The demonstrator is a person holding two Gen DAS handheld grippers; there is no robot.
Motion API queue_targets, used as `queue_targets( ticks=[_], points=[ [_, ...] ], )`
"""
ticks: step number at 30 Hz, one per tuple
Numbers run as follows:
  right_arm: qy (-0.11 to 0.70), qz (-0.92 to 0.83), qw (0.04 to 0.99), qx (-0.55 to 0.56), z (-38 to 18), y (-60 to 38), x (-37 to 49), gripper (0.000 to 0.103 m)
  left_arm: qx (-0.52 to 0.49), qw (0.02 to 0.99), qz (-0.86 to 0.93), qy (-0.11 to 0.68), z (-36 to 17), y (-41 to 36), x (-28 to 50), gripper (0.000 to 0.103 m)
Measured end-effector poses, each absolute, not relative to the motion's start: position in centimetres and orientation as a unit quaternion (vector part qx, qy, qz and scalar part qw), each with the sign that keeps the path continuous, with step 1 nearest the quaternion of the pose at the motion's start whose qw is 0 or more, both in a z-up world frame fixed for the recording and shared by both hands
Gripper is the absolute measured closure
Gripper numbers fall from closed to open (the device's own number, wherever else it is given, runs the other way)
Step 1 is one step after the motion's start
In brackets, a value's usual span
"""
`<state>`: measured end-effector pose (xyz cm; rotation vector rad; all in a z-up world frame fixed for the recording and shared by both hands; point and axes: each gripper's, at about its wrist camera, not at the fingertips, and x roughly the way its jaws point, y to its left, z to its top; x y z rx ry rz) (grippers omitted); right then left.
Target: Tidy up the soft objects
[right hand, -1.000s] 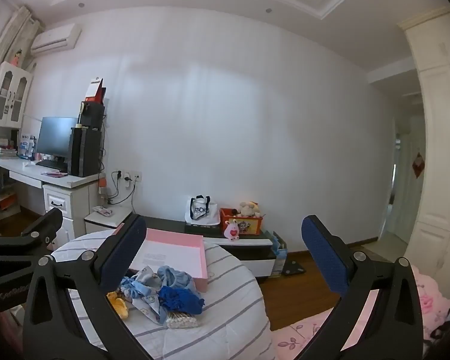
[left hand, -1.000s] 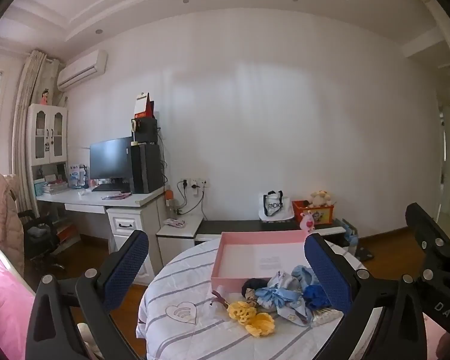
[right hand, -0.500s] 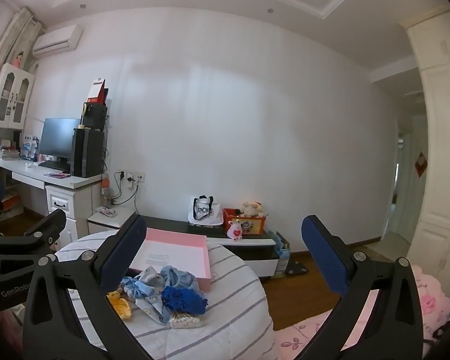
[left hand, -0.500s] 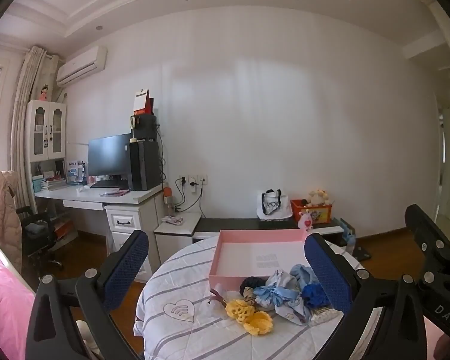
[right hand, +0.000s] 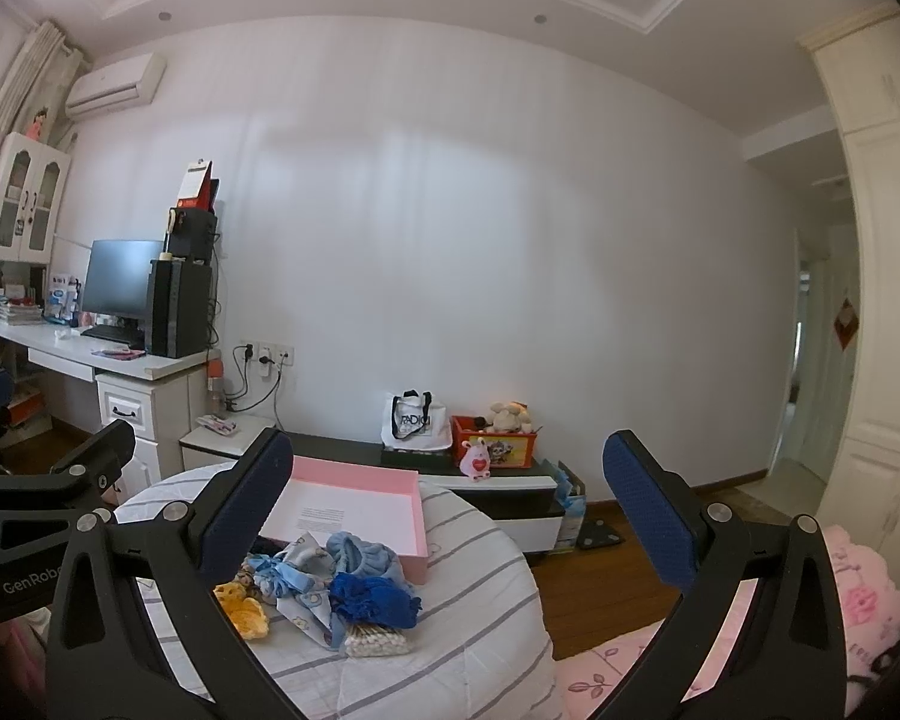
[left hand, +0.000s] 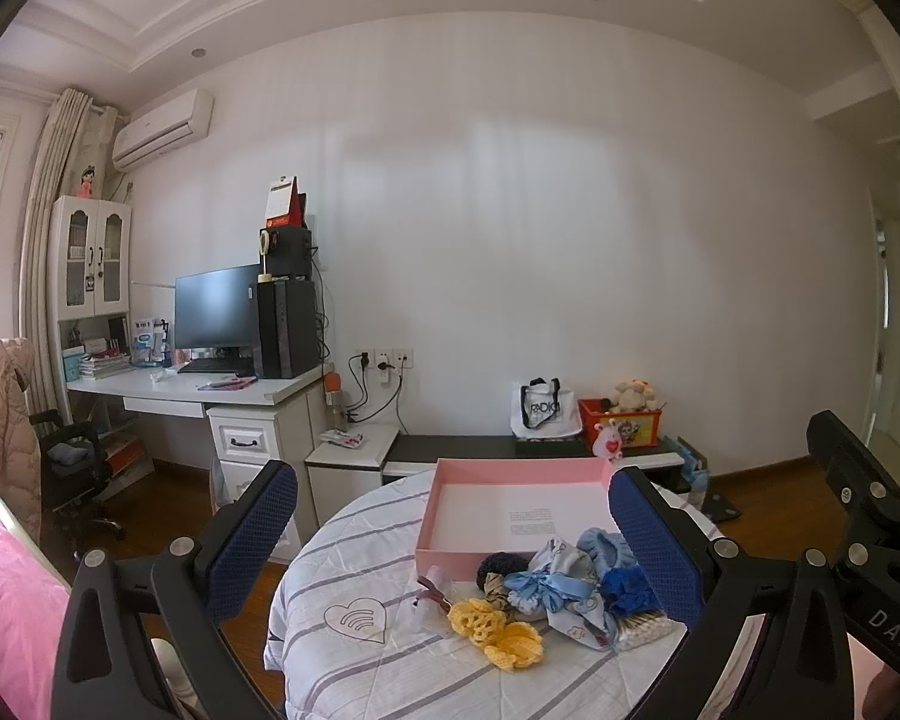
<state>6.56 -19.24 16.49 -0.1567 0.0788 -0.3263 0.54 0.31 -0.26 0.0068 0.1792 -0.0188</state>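
Pink cardboard tray (left hand: 513, 516), shallow and empty but for a printed slip, is sitting at the far side of the round desk (left hand: 354, 558) under its striped quilted cover. The soft things are lying in a heap just in front of the tray's near wall: a yellow crocheted flower piece (left hand: 498, 630), a pale blue printed cloth with a ribbon bow (left hand: 555, 591), a light blue fuzzy cap (right hand: 363, 555), a royal blue knitted bundle (right hand: 375, 597), and a dark scrunchie (left hand: 498, 567). A packet of cotton swabs (right hand: 378, 642) is touching the pile's near edge.

I am holding both tongs above and short of the desk. My left tongs (left hand: 453, 540) are spread wide and carrying nothing; my right tongs (right hand: 447, 516) likewise released and bare.

Judging the step: reaching in for a first pick. The yellow piece is lying outermost on the left, so I am favouring it for the left tongs. Best to come down steeply, pinch a thick fold, and lift straight up. The blue items look tangled together; dragging sideways could pull the whole heap.
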Motion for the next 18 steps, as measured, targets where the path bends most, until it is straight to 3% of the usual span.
queue_targets(
  ticks=[18],
  points=[
    [0.037,-0.156,0.984,-0.076,16.58,-18.79,6.43,0.0,0.003,0.996,-0.009,0.091,-0.19,0.4,0.59,0.0]
  ],
)
